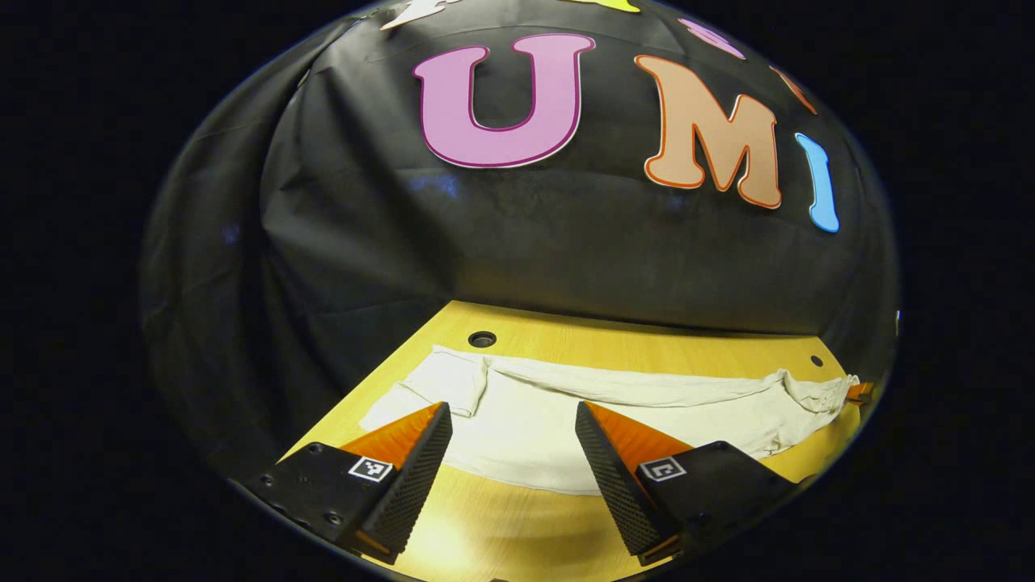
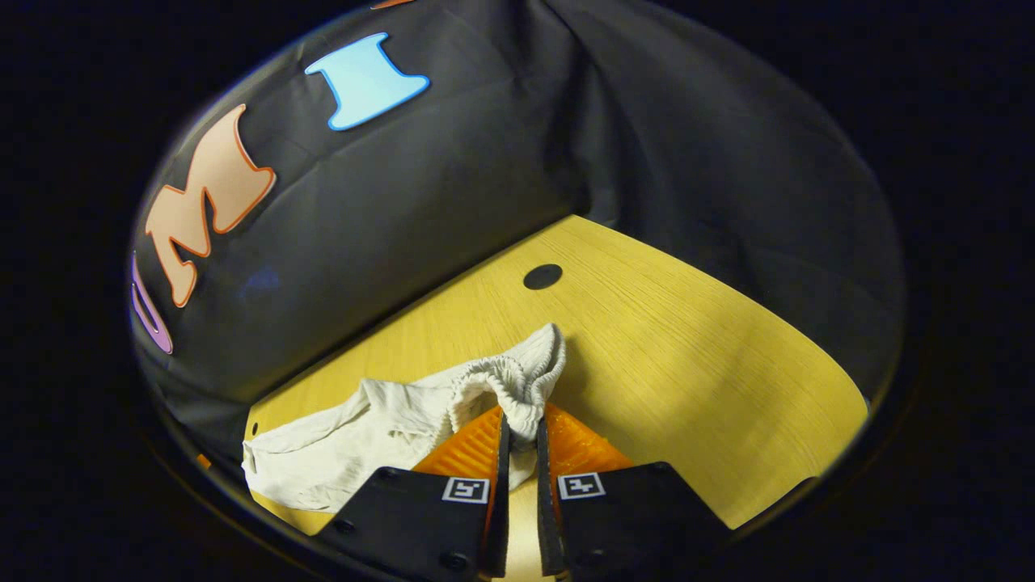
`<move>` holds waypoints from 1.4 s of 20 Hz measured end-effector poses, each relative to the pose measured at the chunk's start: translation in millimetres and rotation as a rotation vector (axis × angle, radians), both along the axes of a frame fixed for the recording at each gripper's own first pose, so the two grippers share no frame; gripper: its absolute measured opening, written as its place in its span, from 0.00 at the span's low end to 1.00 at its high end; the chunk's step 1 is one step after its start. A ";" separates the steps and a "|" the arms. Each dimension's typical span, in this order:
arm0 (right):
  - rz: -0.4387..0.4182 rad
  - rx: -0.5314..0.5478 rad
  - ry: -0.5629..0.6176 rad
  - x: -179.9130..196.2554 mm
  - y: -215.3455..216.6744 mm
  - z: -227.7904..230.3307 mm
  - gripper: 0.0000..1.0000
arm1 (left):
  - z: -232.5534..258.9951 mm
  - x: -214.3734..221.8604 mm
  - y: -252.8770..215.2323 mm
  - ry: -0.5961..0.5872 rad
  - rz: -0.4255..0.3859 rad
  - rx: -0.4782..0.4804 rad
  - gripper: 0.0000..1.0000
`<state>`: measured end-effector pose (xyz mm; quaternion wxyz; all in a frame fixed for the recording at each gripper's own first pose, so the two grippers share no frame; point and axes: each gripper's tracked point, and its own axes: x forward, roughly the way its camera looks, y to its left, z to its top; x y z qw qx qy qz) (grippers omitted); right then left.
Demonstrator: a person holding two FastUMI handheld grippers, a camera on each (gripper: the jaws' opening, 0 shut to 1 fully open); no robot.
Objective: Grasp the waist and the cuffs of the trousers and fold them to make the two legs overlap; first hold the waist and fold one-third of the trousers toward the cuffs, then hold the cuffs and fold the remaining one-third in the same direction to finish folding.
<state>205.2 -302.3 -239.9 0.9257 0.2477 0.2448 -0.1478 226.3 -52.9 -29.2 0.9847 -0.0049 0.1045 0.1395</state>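
Cream-white trousers (image 1: 566, 404) lie stretched across the yellow wooden table (image 1: 517, 533) in the left gripper view, cuffs at the left and gathered waist at the far right. My left gripper (image 1: 513, 436) is open, its fingers just in front of the cuff end with cloth showing between them. In the right gripper view my right gripper (image 2: 520, 440) is shut on the elastic waistband (image 2: 517, 380), which bunches up above the fingertips; the trousers (image 2: 356, 444) trail off to the left.
The tabletop (image 2: 687, 364) has a round cable hole (image 2: 542, 276) behind the waist and another hole (image 1: 482, 339) near the cuffs. Black cloth walls close the table's back and sides.
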 end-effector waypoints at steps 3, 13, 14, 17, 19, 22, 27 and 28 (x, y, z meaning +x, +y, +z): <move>0.015 -0.029 -0.038 0.3 14.1 21.3 0.17 | 1.7 1.3 1.7 -0.003 -0.023 -0.012 0.94; 0.155 -0.193 -0.167 -37.6 99.4 105.7 0.17 | -6.0 -0.7 55.3 -0.007 -0.118 -0.089 0.94; 0.178 -0.210 -0.173 -43.3 109.1 111.2 0.17 | -8.6 -1.3 66.1 -0.004 -0.117 -0.096 0.94; 0.256 -0.231 -0.178 -43.3 126.2 126.7 0.17 | -15.0 -1.8 95.5 0.004 -0.117 -0.108 0.94; 0.303 -0.239 -0.178 -33.4 127.0 142.0 0.17 | -22.8 -5.2 114.3 0.020 -0.115 -0.119 0.94; 0.370 -0.247 -0.174 -11.8 124.2 154.6 0.17 | -31.8 -6.7 141.9 0.038 -0.107 -0.122 0.95; 0.549 -0.309 -0.100 9.0 130.2 171.9 0.17 | -43.1 5.3 165.6 0.063 -0.109 -0.115 0.94; 0.584 -0.325 -0.085 10.4 125.8 180.0 0.17 | -47.9 9.3 167.2 0.074 -0.114 -0.112 0.94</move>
